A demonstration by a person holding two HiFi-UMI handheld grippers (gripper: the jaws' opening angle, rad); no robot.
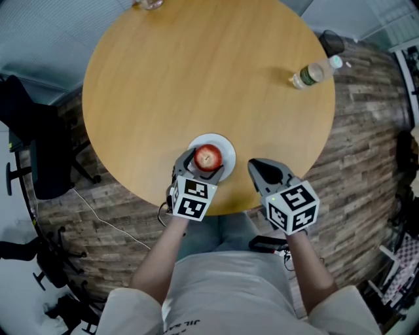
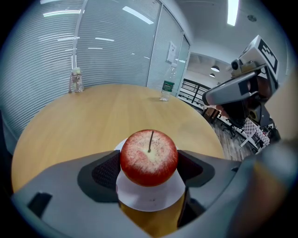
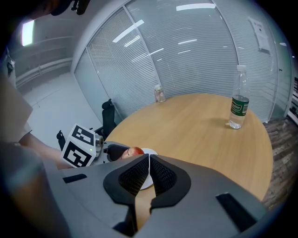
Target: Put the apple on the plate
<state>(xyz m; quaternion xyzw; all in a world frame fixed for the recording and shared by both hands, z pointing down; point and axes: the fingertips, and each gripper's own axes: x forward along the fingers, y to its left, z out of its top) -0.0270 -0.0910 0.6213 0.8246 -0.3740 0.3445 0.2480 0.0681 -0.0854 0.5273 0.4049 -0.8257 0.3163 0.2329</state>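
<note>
A red apple (image 1: 208, 157) sits between the jaws of my left gripper (image 1: 203, 165), directly over a small white plate (image 1: 228, 152) near the front edge of the round wooden table (image 1: 196, 78). In the left gripper view both pads press the sides of the apple (image 2: 149, 157), and the plate (image 2: 150, 199) shows just beneath it. My right gripper (image 1: 259, 167) hangs to the right of the plate, shut with nothing in it. In the right gripper view its pads meet at my right gripper (image 3: 148, 161), with the apple (image 3: 135, 151) and the left gripper (image 3: 108, 152) beyond.
A clear water bottle (image 1: 315, 72) stands at the table's far right, also seen as the bottle (image 3: 239, 107) in the right gripper view. A small glass (image 1: 149, 3) stands at the far edge. A dark office chair (image 1: 33, 150) is left of the table.
</note>
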